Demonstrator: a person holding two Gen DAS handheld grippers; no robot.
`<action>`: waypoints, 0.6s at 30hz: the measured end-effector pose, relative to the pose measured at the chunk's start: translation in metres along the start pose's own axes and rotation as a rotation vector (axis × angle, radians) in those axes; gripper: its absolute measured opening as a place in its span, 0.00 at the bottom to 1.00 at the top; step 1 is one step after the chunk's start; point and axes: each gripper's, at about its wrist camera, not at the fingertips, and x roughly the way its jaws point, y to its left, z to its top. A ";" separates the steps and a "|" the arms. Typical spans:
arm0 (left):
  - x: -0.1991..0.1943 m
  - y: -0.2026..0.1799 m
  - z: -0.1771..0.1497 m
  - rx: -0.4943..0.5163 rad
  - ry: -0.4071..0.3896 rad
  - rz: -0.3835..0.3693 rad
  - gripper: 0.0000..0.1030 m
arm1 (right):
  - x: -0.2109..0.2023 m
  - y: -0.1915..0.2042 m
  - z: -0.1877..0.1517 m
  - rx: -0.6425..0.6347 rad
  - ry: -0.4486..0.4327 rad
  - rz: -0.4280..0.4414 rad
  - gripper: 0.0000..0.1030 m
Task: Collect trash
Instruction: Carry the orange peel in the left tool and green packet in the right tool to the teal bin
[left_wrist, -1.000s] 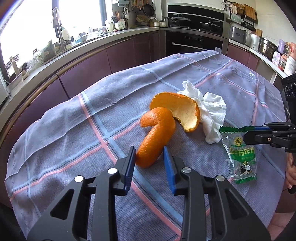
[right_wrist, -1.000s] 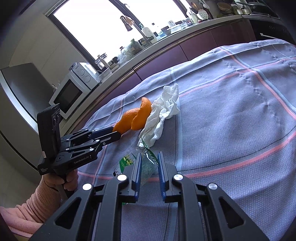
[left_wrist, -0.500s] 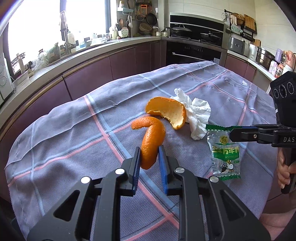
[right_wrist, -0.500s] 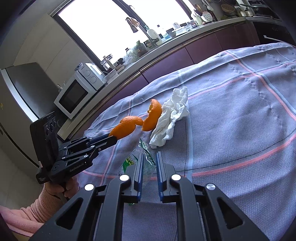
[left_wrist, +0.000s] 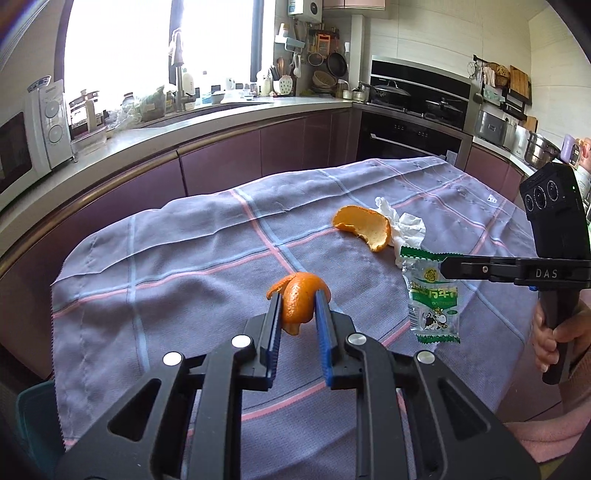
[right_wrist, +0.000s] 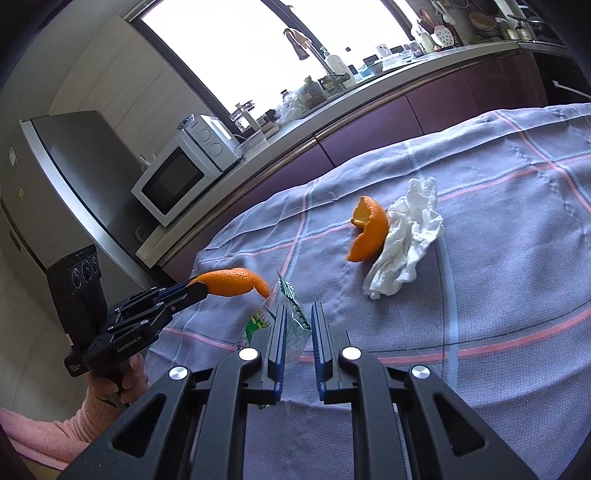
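Holding a curled strip of orange peel (left_wrist: 301, 301) clear of the cloth, the left gripper (left_wrist: 297, 325) has its fingers pinching the strip across its width; in the right wrist view the free tip of the peel curves out and down past the fingers. Judgement: the peel is light and leathery, stiff enough to keep its curl, slightly waxy on the outside, so a grip across the middle of the strip is sound.

Centre: a checked tablecloth (left_wrist: 184, 266) covers the counter. On it a second, cup-shaped orange peel (left_wrist: 364, 227) lies pith side up, touching a crumpled white tissue (left_wrist: 408, 227) just behind it. Judgement: the cup is brittle at its edge and best taken across the rim; the tissue is soft, nearly weightless, and will compress under any pinch, so a grip on its bulk is preferable to one on a loose corner.

Right: the right gripper (right_wrist: 298, 332) has its fingers closed on the top edge of a clear and green snack wrapper (left_wrist: 432, 295), which hangs in the air. Judgement: thin film, slippery, crinkles; the crimped seam is the firmest hold.

No bin is identifiable in either view.
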 end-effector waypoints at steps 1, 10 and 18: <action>-0.006 0.005 -0.002 -0.009 -0.006 0.007 0.18 | 0.003 0.003 0.001 -0.006 0.003 0.007 0.12; -0.060 0.044 -0.022 -0.086 -0.062 0.086 0.18 | 0.027 0.042 0.005 -0.066 0.041 0.076 0.12; -0.098 0.080 -0.043 -0.159 -0.087 0.169 0.17 | 0.055 0.081 0.010 -0.127 0.087 0.142 0.12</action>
